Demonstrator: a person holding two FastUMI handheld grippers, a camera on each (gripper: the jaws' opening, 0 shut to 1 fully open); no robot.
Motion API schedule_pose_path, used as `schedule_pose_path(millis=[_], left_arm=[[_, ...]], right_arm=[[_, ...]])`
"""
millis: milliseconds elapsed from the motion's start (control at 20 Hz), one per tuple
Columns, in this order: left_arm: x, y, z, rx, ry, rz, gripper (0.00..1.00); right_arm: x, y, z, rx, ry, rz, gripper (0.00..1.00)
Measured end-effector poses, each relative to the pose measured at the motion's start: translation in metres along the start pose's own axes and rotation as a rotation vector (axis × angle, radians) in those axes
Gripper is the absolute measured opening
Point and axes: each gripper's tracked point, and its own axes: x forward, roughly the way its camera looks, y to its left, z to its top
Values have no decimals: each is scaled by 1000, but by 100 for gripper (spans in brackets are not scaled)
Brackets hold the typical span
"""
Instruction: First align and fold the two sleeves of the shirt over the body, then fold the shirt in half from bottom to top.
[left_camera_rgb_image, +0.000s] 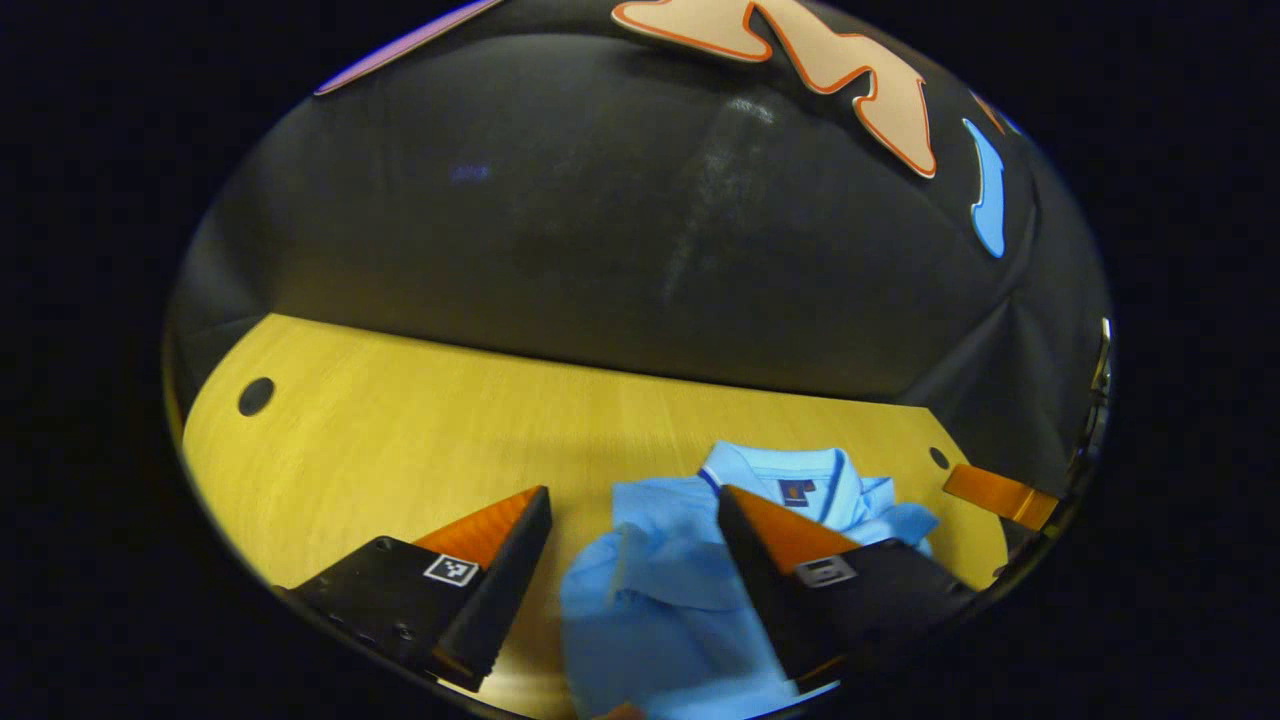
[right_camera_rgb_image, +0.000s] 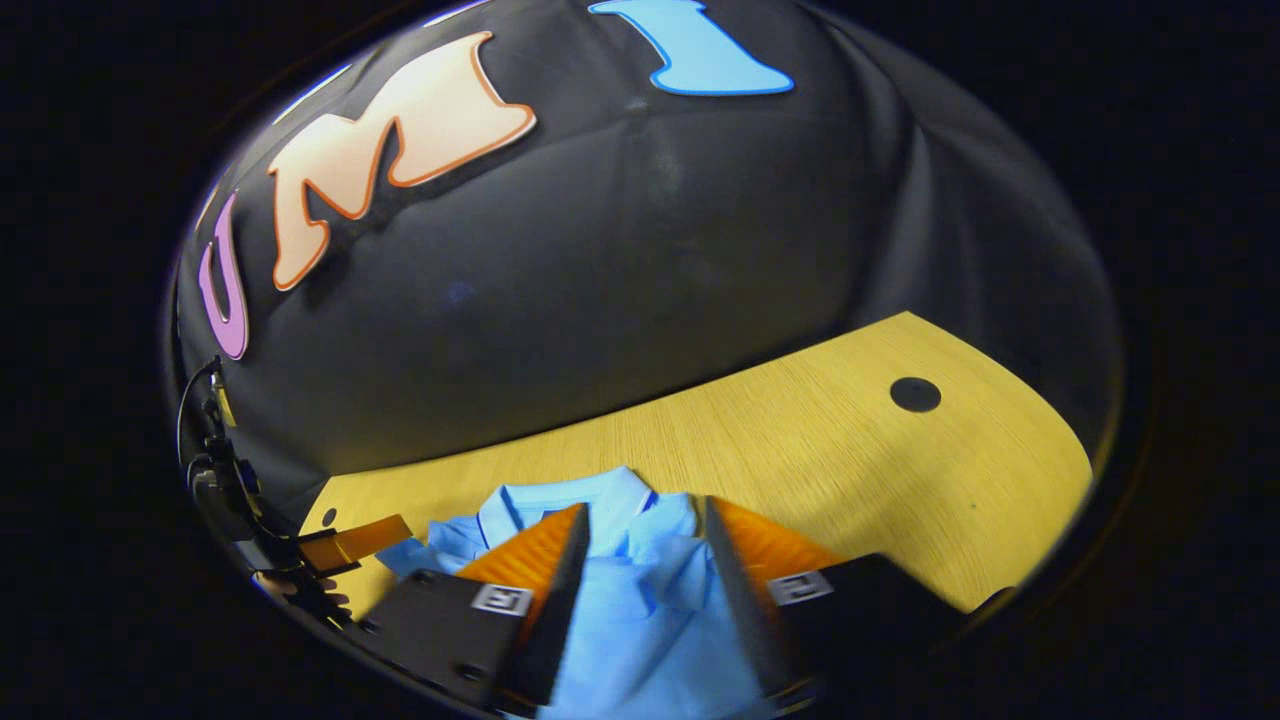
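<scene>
Left gripper view: rumpled light-blue shirt, collar up, under both grippers' spread, empty fingers.

soft cloth shirt; matt wood-grain table

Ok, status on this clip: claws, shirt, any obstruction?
Left claw open, over shirt. Right claw open above shirt too. Shirt bunched on table, collar toward wall. Nothing in the way.
</scene>
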Motion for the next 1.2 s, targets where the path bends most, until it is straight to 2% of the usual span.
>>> schedule_pose_path(millis=[50, 100, 150, 200, 300, 350, 400, 650, 850, 1000, 1200], left_arm=[[-14, 4, 11, 12, -31, 12, 99], [-25, 4, 19, 24, -60, 21, 96], [-39, 6, 24, 31, -87, 38, 96], [-55, 6, 30, 36, -111, 53, 96], [-92, 3, 43, 44, -172, 76, 96], [-112, 1, 49, 53, -201, 84, 96], [-132, -2, 55, 68, -230, 92, 96], [-228, -25, 75, 109, -359, 114, 96], [-298, -46, 82, 135, -450, 112, 95], [-338, -55, 83, 183, -493, 132, 95], [-378, -62, 73, 182, -534, 165, 95]], right_arm=[[-10, 3, 10, -31, -29, -8, 96], [-19, 6, 17, -69, -60, -15, 100], [-34, 10, 25, -106, -93, -18, 92], [-50, 17, 34, -136, -133, -16, 98], [-90, 35, 49, -171, -210, 17, 98], [-111, 43, 55, -187, -237, 37, 93], [-128, 47, 56, -200, -255, 48, 98], [-218, 63, 72, -185, -329, 99, 98], [-281, 61, 80, -177, -386, 112, 98], [-325, 53, 75, -176, -408, 120, 98], [-368, 43, 64, -180, -430, 127, 97]])
